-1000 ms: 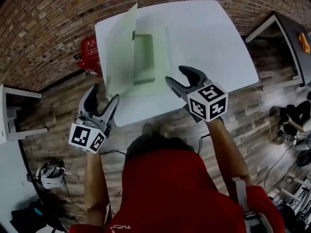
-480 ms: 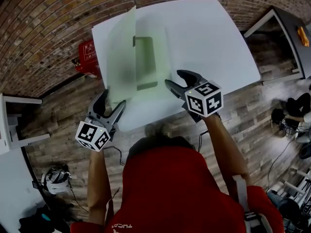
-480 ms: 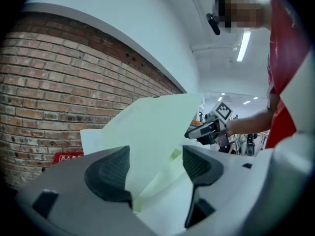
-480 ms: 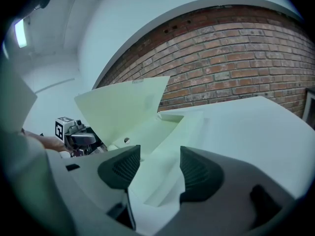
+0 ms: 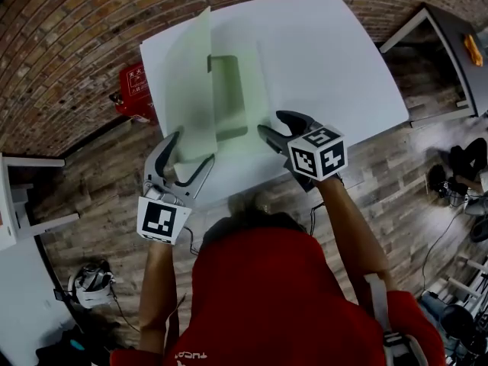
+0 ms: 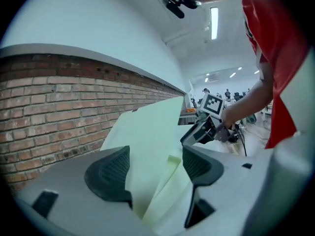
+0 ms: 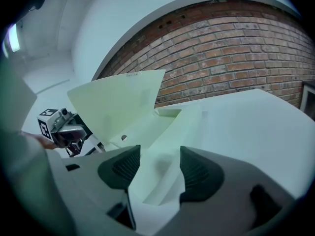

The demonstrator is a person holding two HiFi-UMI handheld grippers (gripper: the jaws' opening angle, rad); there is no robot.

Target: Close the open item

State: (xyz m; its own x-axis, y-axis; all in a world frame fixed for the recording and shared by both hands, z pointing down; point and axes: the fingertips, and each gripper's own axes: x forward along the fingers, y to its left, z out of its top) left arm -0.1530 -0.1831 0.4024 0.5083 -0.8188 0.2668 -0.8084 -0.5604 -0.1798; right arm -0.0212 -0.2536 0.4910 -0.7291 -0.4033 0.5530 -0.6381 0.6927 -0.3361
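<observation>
Both grippers are spread: the left gripper (image 5: 189,152) (image 6: 155,168) straddles the near corner of the raised cover (image 5: 191,82) without pinching it, and the right gripper (image 5: 273,124) (image 7: 156,166) hovers just right of it. The pale green folder (image 5: 232,90) lies lengthwise away from the person on the white table (image 5: 328,59). Its cover stands along its left side, so the left gripper is likely best placed to swing it rightward.

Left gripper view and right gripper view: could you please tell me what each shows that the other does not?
Only the left one shows ceiling lights, a red shirt and the right gripper. Only the right one shows the left gripper and a small hole inside the folder. Both show the folder's raised cover, the brick wall and the table.
</observation>
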